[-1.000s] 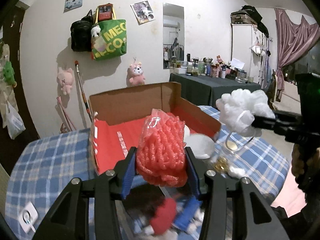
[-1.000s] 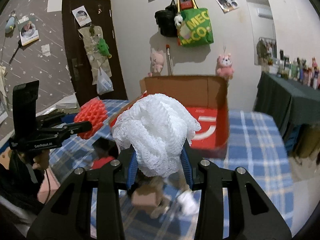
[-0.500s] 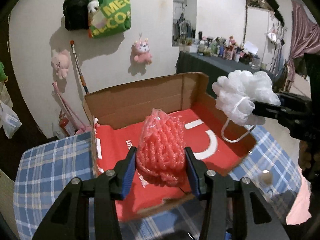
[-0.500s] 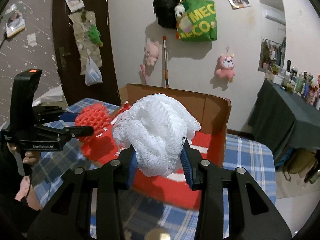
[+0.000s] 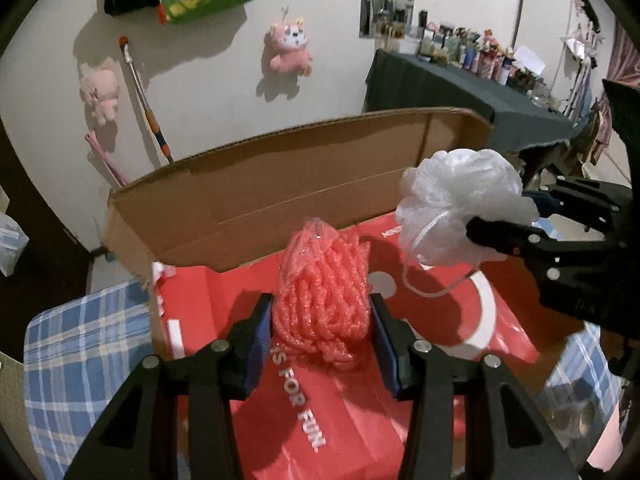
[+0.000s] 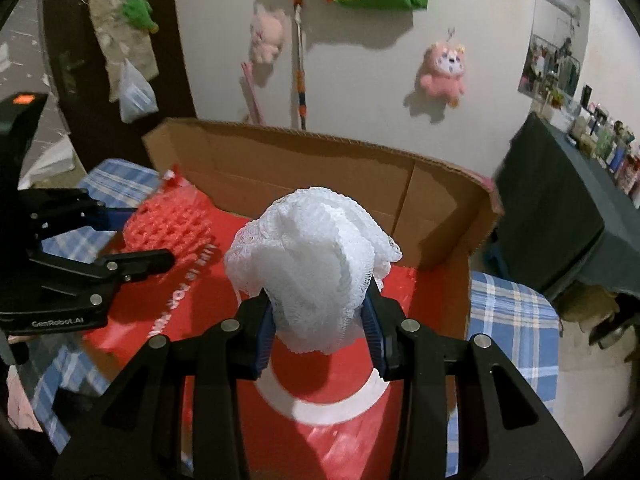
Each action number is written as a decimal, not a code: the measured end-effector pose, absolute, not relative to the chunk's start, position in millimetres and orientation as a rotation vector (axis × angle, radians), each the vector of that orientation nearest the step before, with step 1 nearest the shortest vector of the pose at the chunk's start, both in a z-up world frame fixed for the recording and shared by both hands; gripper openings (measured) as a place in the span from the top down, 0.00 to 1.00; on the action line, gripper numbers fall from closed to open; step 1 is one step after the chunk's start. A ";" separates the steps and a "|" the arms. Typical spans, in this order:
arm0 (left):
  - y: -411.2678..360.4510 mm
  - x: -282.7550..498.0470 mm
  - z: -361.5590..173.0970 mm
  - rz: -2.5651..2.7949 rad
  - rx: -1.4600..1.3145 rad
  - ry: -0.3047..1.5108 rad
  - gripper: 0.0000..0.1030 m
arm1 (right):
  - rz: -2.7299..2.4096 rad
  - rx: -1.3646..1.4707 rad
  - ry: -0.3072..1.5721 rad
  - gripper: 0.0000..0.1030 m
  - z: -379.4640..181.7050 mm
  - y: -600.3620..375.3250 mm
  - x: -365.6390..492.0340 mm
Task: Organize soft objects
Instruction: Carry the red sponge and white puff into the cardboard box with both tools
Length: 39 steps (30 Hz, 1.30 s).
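Observation:
My left gripper [image 5: 322, 330] is shut on a pink foam net bundle [image 5: 322, 288], held above the red floor of an open cardboard box [image 5: 280, 184]. The right gripper [image 6: 318, 330] is shut on a white mesh bath pouf [image 6: 310, 256], also over the box [image 6: 320, 168]. In the left wrist view the pouf [image 5: 460, 208] hangs at the right with its white cord loop dangling, pinched by the right gripper [image 5: 496, 232]. In the right wrist view the pink bundle [image 6: 168, 228] sits at the left in the left gripper [image 6: 148, 236].
The box rests on a table with a blue plaid cloth [image 5: 80, 340]. Its tall brown back flap stands toward the wall. Pink plush toys [image 5: 288, 48], a green bag and a broom hang on the wall. A dark-clothed table [image 6: 560, 208] with bottles stands at the right.
Both grippers have travelled forward from above the cluttered plaid table to over the box, tilting further down. The box now fills the lower view. Both grips are unchanged.

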<state>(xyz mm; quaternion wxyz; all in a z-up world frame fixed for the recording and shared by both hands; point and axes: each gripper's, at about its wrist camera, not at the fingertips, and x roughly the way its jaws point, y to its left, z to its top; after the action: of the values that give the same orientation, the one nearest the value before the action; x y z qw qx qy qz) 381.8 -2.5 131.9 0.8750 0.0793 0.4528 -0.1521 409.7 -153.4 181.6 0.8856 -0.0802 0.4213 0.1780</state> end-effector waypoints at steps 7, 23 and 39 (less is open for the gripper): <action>-10.2 410.3 111.8 -0.295 0.150 1.028 0.52 | 0.311 -0.179 0.962 0.65 157.1 -146.1 447.1; -14.3 435.1 85.0 -0.234 0.140 1.100 0.51 | 0.255 -0.225 1.052 0.64 120.1 -131.0 476.0; -9.9 433.0 83.7 -0.208 0.126 1.131 0.48 | 0.238 -0.236 1.089 0.55 107.7 -130.0 477.2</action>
<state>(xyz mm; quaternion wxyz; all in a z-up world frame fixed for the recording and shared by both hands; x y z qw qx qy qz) 433.0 -9.9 83.7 0.8374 0.0595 0.5343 -0.0985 477.2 -130.0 107.7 0.8421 -0.1119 0.5154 0.1128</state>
